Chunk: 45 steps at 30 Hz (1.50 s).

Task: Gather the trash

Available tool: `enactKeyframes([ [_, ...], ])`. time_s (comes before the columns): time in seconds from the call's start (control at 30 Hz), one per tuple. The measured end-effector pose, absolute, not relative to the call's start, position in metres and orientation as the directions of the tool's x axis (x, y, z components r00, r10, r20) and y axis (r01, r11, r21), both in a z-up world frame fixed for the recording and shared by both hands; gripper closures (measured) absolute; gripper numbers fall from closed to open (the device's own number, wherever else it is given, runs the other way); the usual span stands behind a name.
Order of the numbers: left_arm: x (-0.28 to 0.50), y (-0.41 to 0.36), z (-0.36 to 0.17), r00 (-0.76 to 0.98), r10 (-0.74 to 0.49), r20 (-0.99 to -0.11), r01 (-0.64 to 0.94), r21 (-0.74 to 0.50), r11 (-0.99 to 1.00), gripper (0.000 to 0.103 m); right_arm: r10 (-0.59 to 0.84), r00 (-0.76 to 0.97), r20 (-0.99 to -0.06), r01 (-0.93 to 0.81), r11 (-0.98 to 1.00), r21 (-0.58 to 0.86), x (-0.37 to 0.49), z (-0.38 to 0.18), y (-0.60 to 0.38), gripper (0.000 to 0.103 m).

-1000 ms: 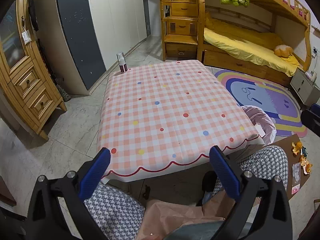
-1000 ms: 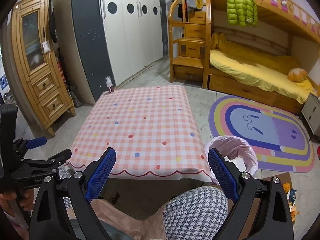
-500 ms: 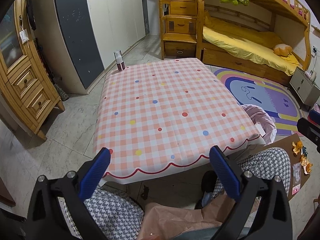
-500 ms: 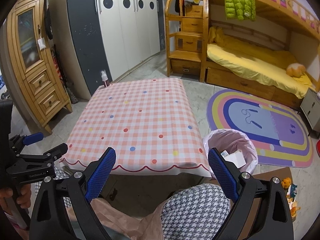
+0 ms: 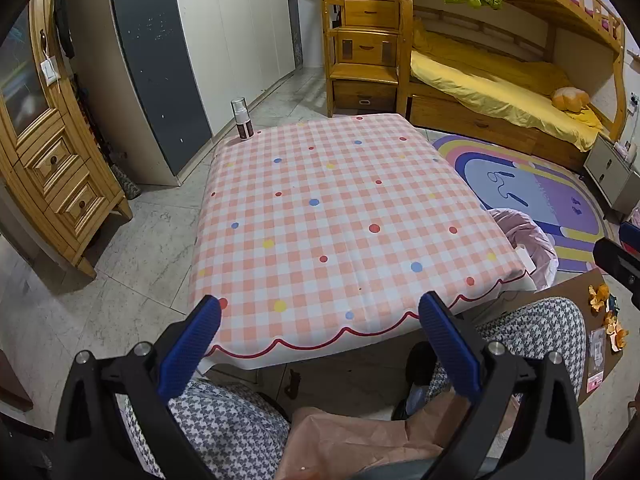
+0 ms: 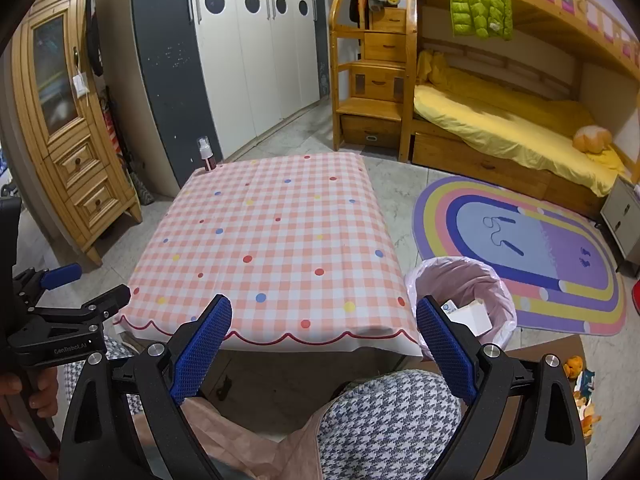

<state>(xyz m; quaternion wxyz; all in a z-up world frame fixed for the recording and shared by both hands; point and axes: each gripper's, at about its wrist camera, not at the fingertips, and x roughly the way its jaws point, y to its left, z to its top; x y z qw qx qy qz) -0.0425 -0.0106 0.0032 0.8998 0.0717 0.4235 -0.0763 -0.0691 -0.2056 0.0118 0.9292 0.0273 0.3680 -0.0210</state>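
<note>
Counter [image 5: 340,208] under a pink-and-white checked cloth with coloured dots fills the middle, bare but for a small clear-capped spray bottle [image 5: 241,119] upright at its far left corner. Beside its near right corner stands the pink-lined round waste bin [image 6: 460,280], holding white paper scraps [image 6: 474,314]. Orange peel pieces [image 5: 608,312], likely the remaining trash, lie on brown cardboard far right, nearer the right tool [image 6: 324,344] than the left tool [image 5: 320,344]. Both are spread wide, holding nothing.
</note>
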Motion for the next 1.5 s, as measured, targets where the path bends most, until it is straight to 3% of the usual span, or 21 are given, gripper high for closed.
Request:
enactKeyframes([
  [1.5, -0.0444, -0.0080, 0.0046, 0.622, -0.068, -0.780, 0.176, 0.055, 0.983, 0.007, -0.001, 0.724, -0.690, 0.049, 0.998, 0.049, -0.0706, 0.0083, -0.2024, 0.011],
])
